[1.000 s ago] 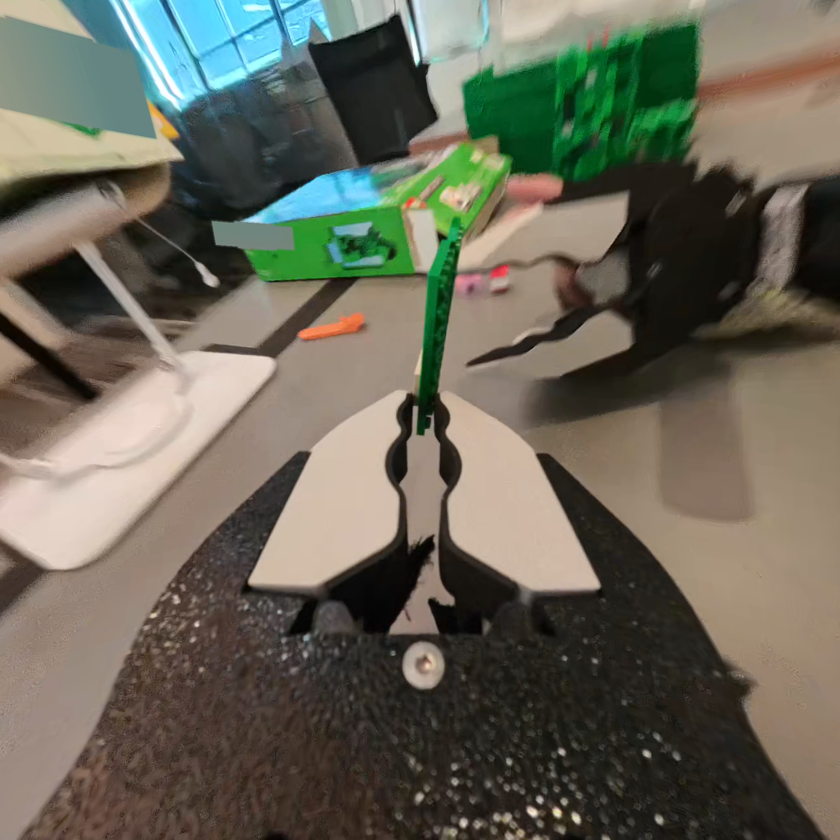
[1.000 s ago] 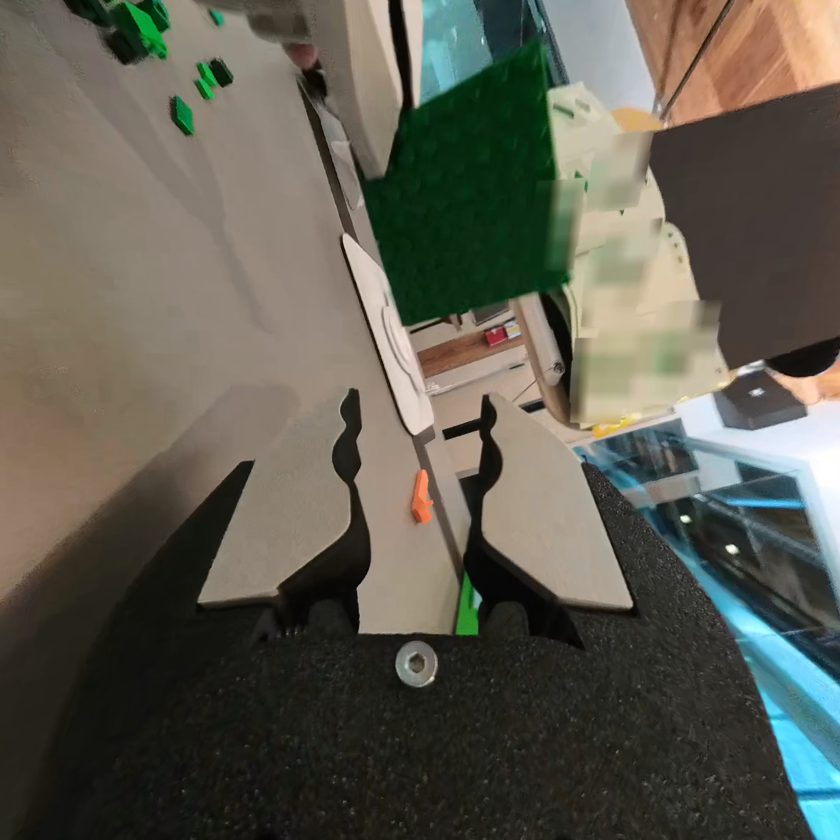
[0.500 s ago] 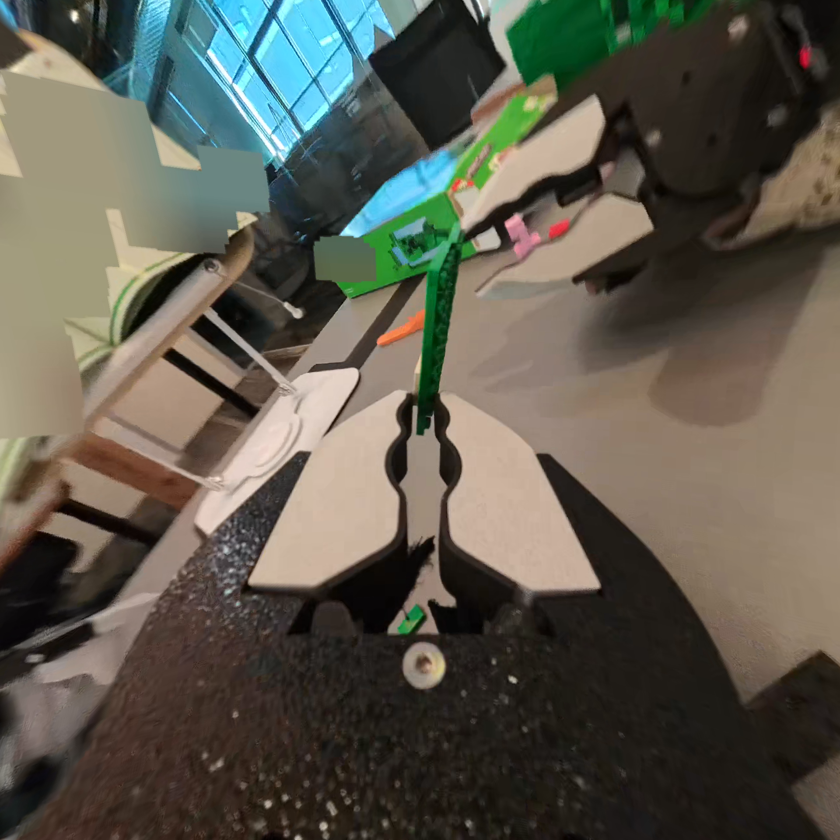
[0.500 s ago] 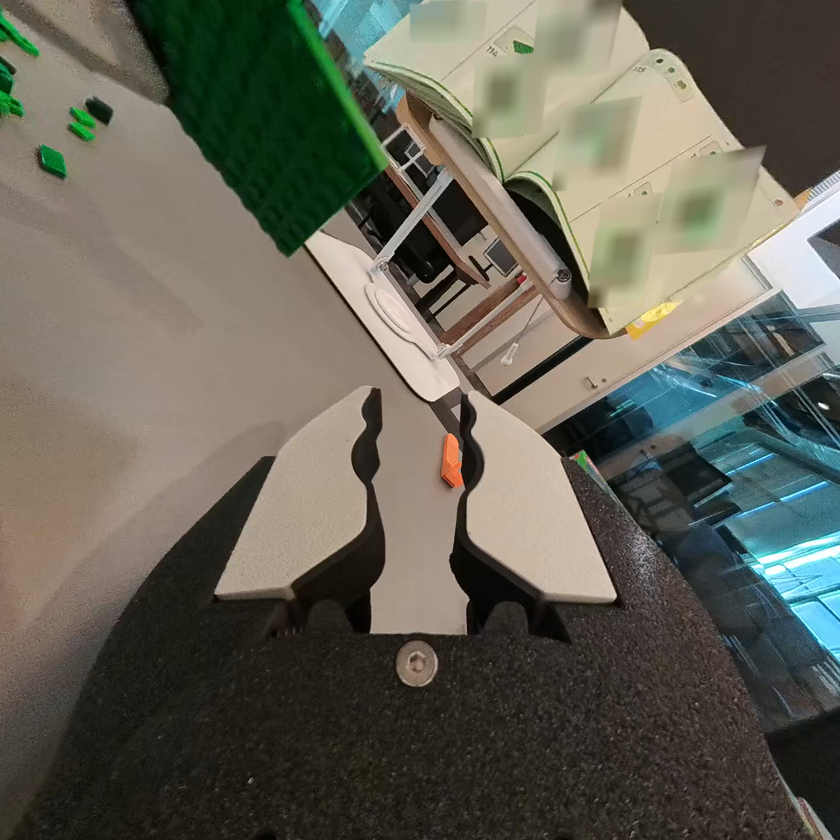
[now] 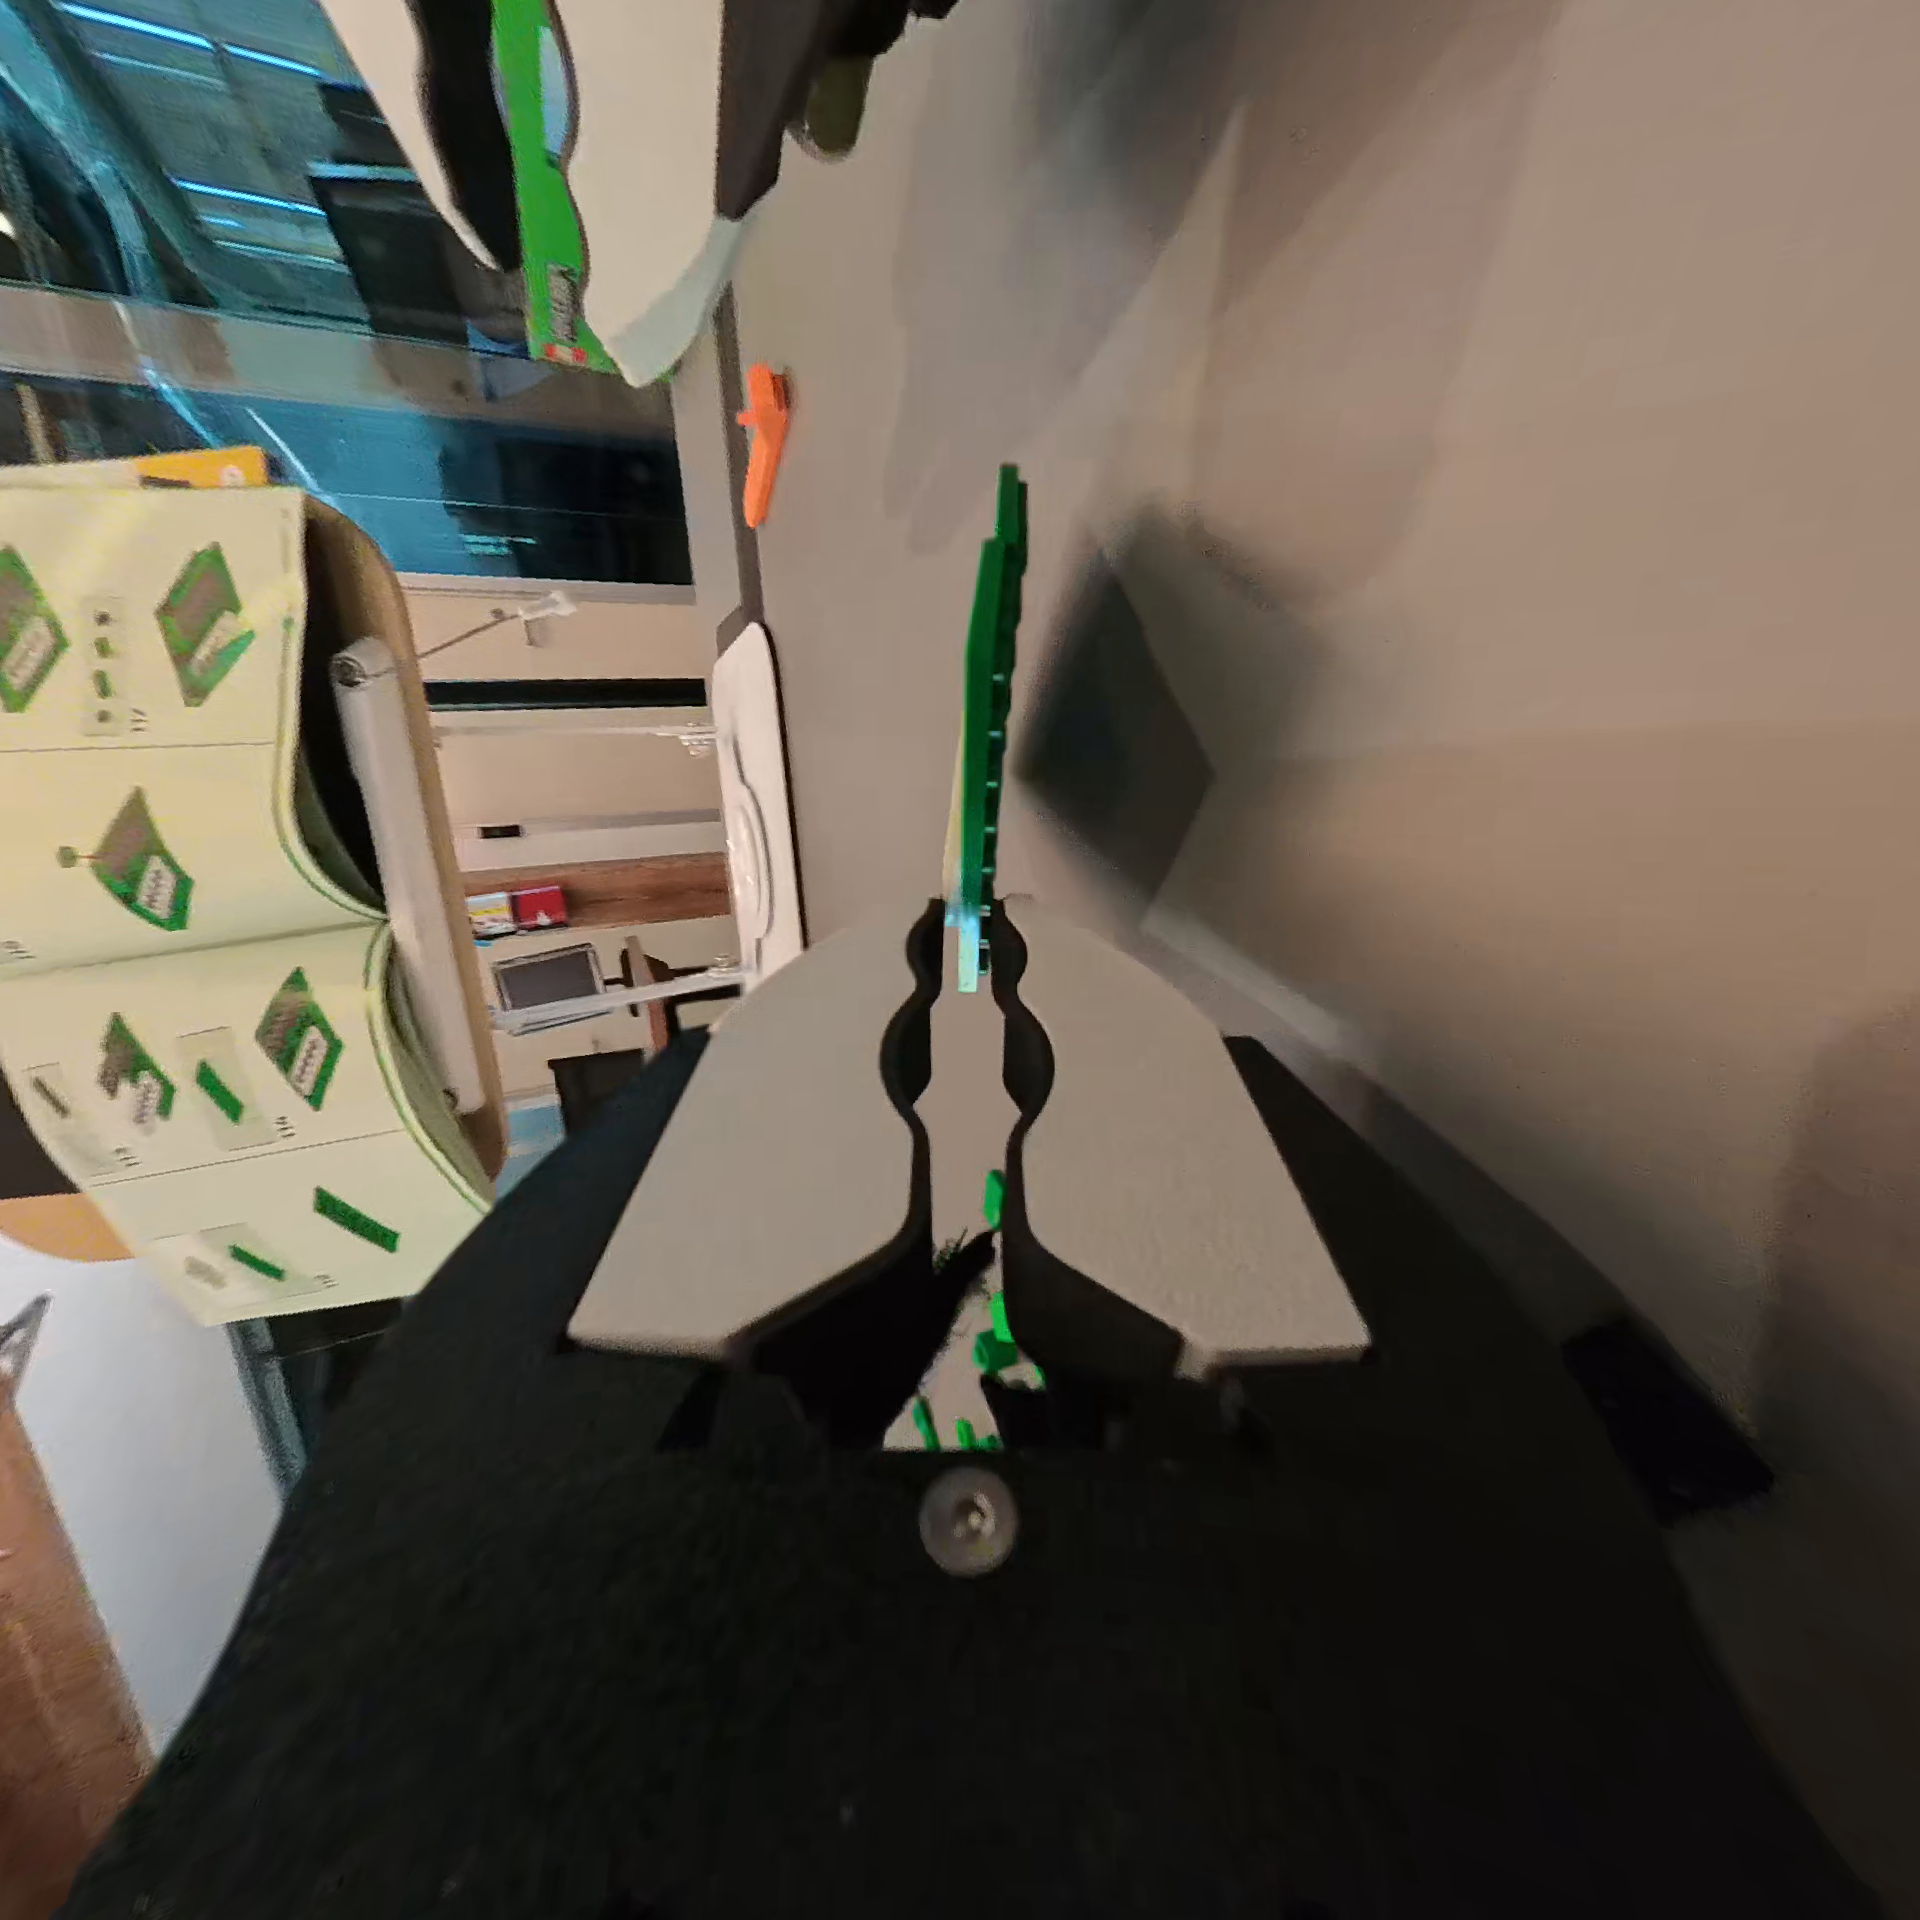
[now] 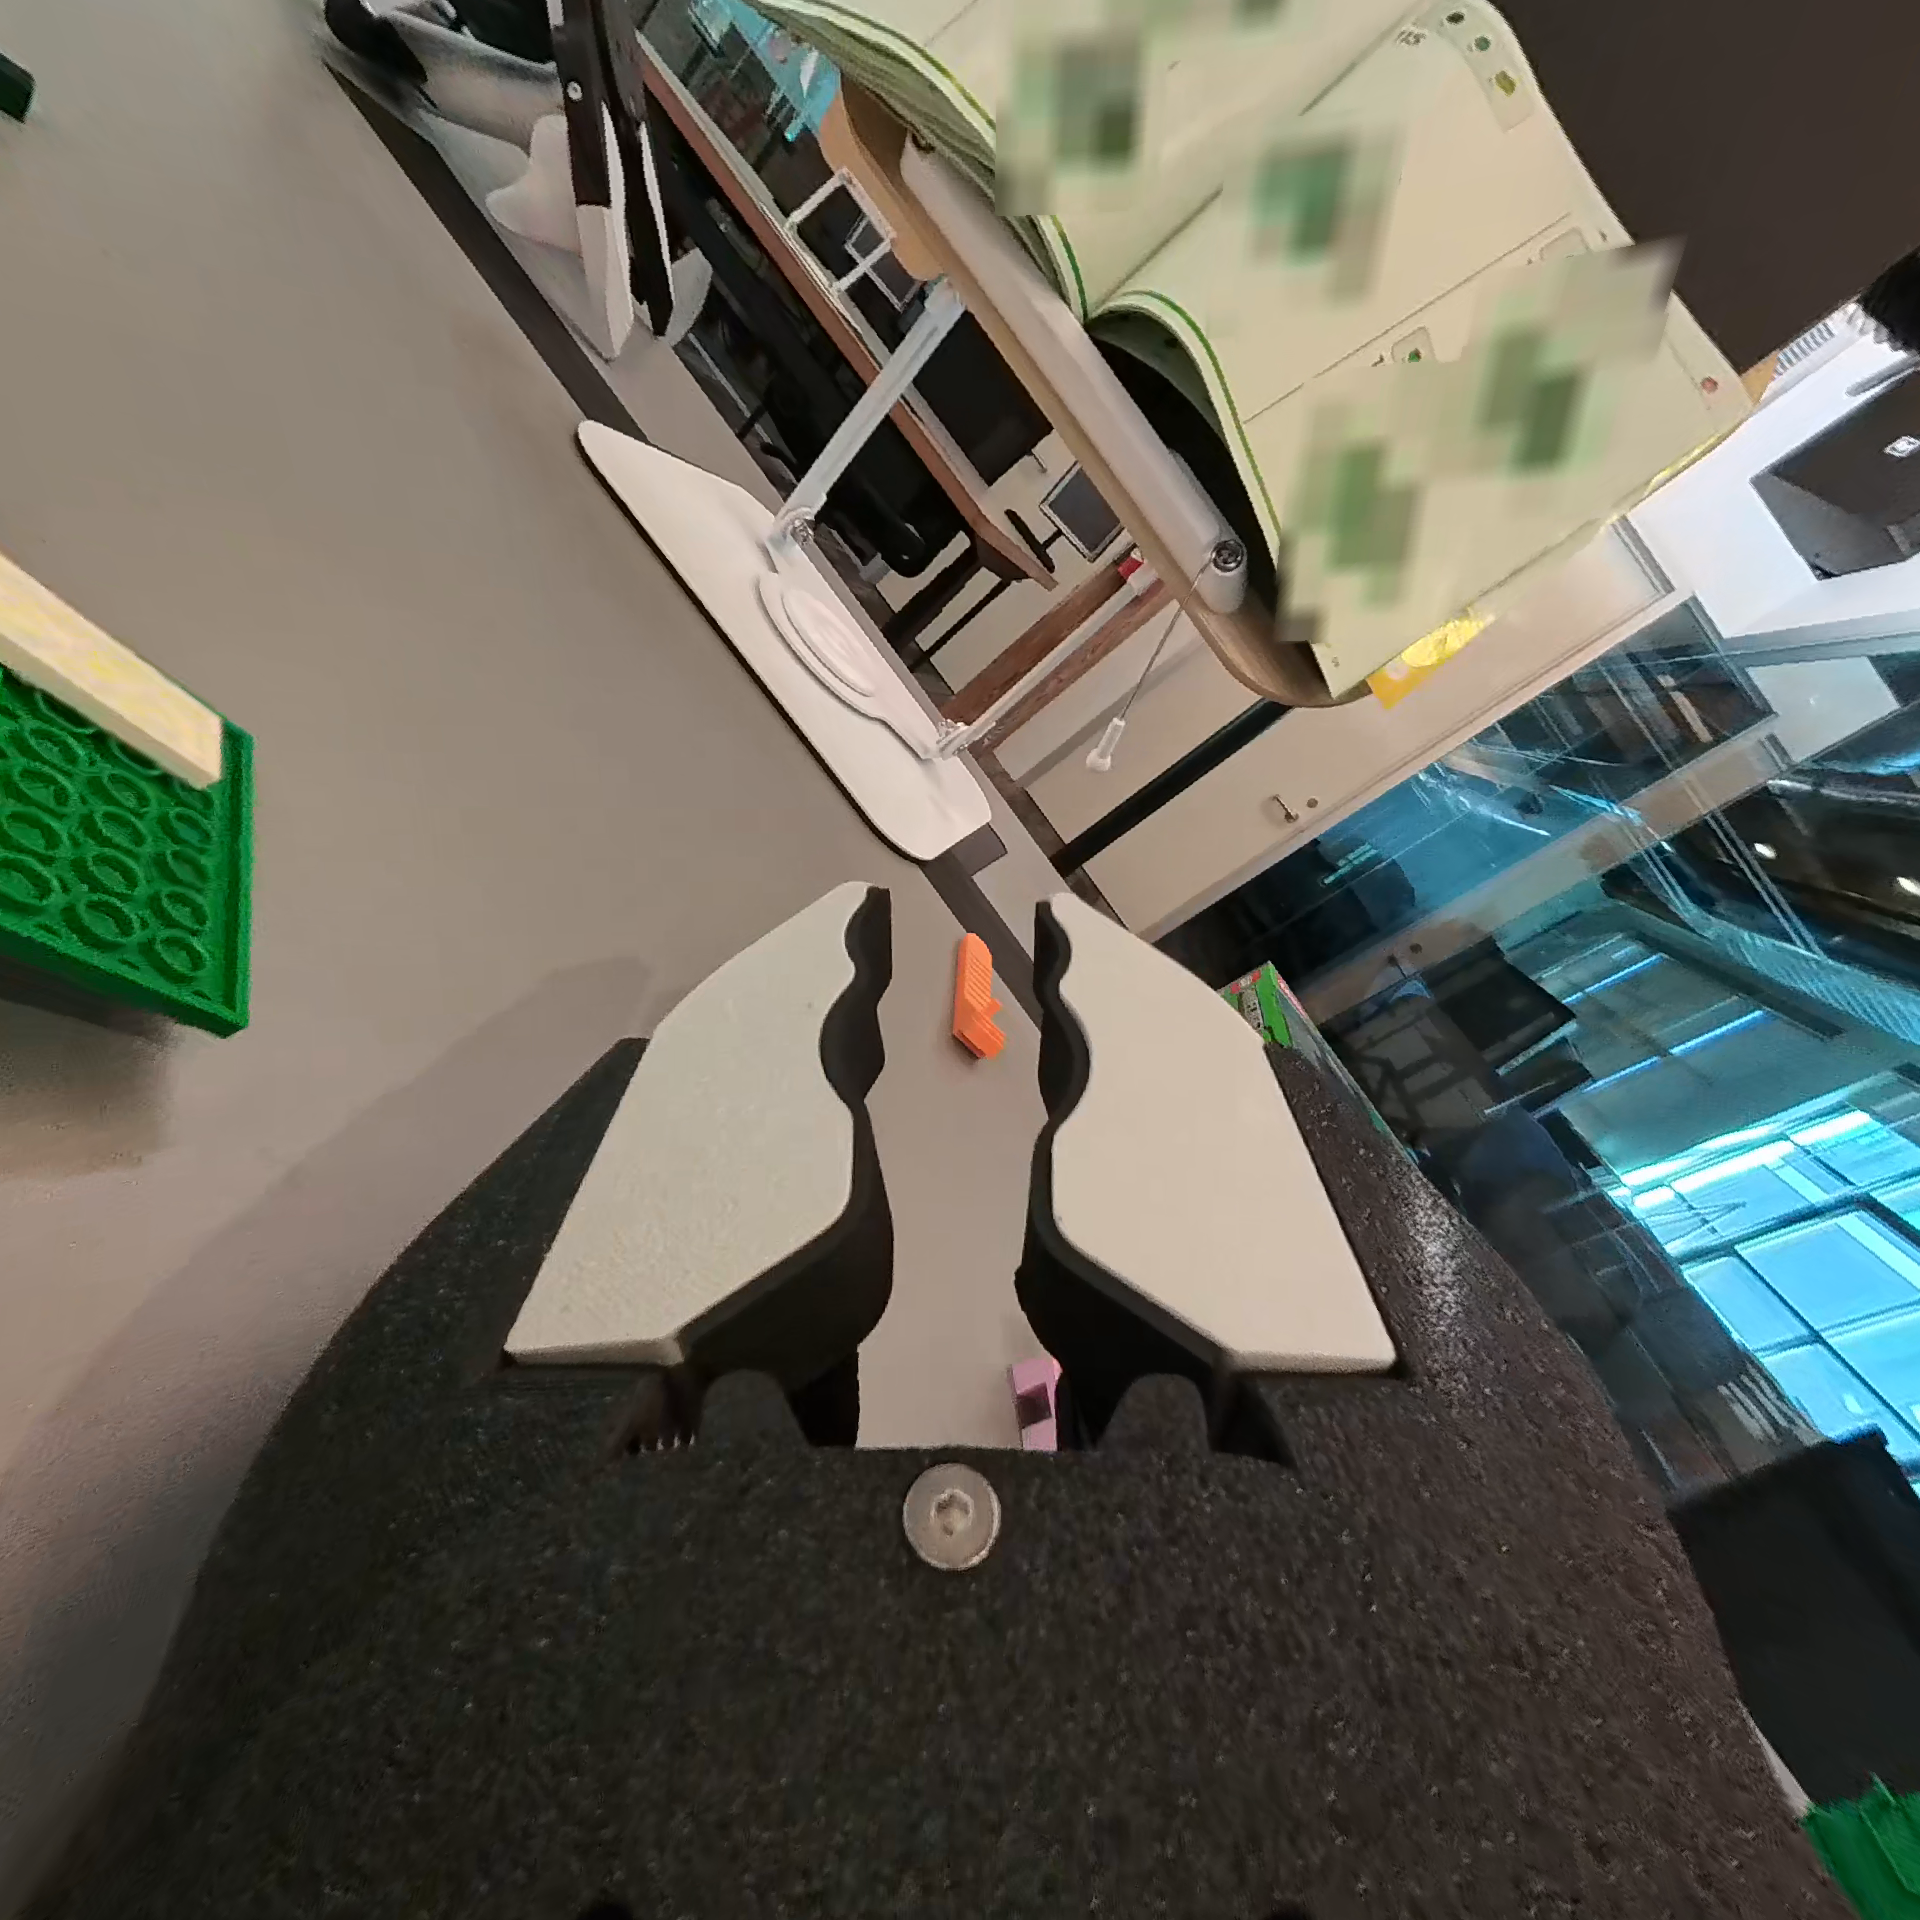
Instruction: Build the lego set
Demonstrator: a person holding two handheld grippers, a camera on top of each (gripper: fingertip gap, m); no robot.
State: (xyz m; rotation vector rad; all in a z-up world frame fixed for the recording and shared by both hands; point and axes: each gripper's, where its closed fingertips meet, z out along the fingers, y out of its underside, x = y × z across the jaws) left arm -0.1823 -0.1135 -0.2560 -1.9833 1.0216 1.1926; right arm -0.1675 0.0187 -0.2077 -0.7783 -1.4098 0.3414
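Note:
My left gripper (image 5: pixel 971 925) is shut on the edge of a flat green Lego baseplate (image 5: pixel 992 727), which I see edge-on above the grey table, with a thin tan plate (image 5: pixel 961 940) against its left face. In the right wrist view the same baseplate (image 6: pixel 114 873) sits at the left edge, showing its ringed underside and the tan plate (image 6: pixel 104 686) across it. My right gripper (image 6: pixel 961 914) is open and empty, off to the right of the baseplate and apart from it. An orange brick separator (image 6: pixel 975 997) lies on the table beyond its fingers.
An open instruction booklet (image 5: pixel 156 831) rests on a stand with a white base (image 5: pixel 758 790) at the table's edge. The orange separator (image 5: pixel 766 442) and a green box (image 5: pixel 545 208) lie beyond. Loose green bricks (image 5: pixel 992 1340) and a pink brick (image 6: pixel 1034 1403) lie on the table.
My left gripper has rolled, so its view has turned about a quarter turn with the baseplate still held. In the right view the baseplate moved down to the left, now underside-on.

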